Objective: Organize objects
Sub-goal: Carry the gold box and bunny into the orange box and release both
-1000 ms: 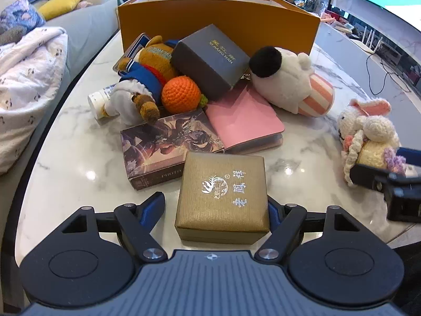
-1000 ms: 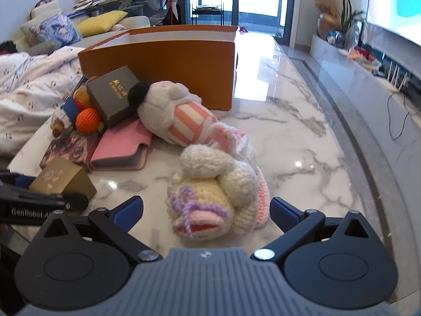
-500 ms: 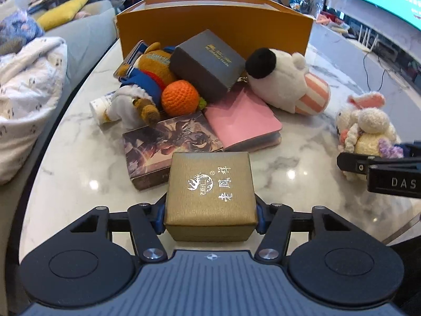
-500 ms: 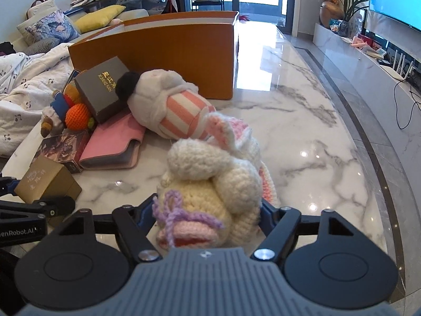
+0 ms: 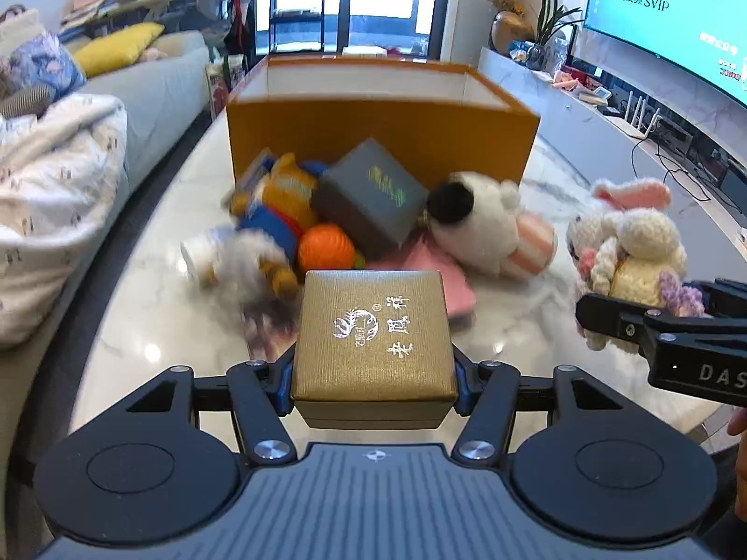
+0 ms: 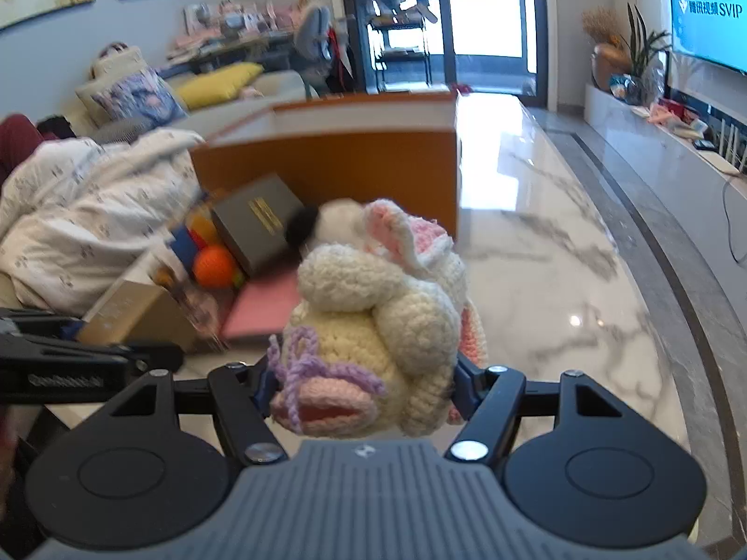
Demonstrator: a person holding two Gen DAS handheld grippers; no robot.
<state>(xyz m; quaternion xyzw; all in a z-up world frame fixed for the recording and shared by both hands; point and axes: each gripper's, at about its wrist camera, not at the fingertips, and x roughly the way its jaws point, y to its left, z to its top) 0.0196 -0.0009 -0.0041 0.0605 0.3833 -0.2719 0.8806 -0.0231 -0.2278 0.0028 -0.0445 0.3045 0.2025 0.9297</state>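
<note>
Two grippers each carry something above the white marble table (image 5: 140, 308). Far left in the left wrist view, a sofa (image 5: 154, 88) holds a patterned blanket (image 5: 51, 214) and a yellow cushion (image 5: 116, 46). On the table, in front of the open orange box (image 5: 383, 135), lies a blurred pile: a white bottle (image 5: 200, 254), an orange plush toy (image 5: 285, 196) with blue clothing, an orange crochet ball (image 5: 327, 247), a grey box (image 5: 373, 196) leaning against the pile, a pink notebook (image 5: 439, 275) and a white plush with a black ear (image 5: 485, 228).

Nearer the camera, the left gripper (image 5: 373, 380) has just been closing, and its blue pads now press both sides of the gold box (image 5: 373, 336), which sits level between them, clear of the table.

Further right, the right gripper (image 6: 362, 387) has likewise just been closing; its jaws squeeze the lower part of the crochet bunny (image 6: 373, 322), lifted off the marble, its pink ear pointing up. From the left wrist view the bunny hangs right of the pile, near the table's edge. A large screen (image 5: 672, 23) glows at far right.
</note>
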